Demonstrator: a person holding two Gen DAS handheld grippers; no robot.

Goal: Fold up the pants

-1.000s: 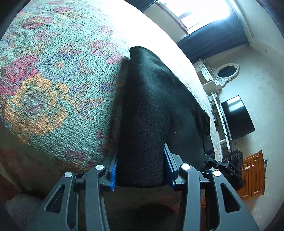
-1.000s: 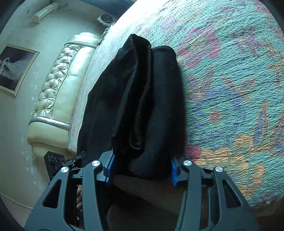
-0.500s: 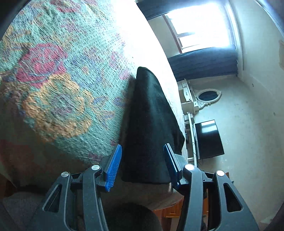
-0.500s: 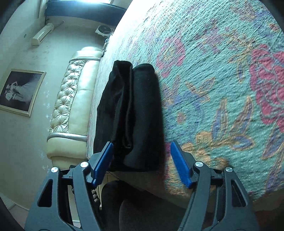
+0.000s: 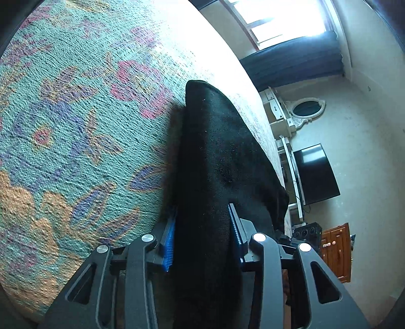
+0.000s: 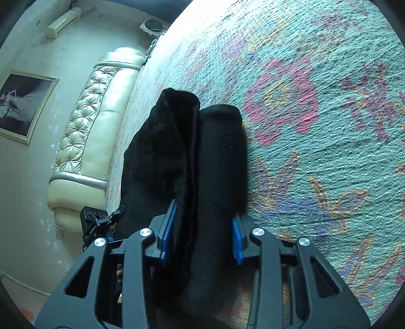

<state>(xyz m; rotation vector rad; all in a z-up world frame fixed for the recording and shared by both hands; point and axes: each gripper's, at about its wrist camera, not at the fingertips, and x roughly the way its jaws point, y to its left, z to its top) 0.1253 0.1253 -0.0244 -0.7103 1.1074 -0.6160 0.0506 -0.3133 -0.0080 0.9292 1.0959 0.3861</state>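
The black pants lie folded into a thick bundle on a floral bedspread. My left gripper is shut on one end of the bundle, its blue pads pressing the cloth from both sides. My right gripper is shut on the other end of the pants, where several folded layers show side by side. Each gripper holds its end at the near edge of the bed.
The bedspread covers the bed. A cream tufted headboard and a framed picture are at the left. A television, white dresser with oval mirror, wooden cabinet and window are at the right.
Half a second ago both grippers were open around the bundle's ends. Both have since moved in and shut on the pants.
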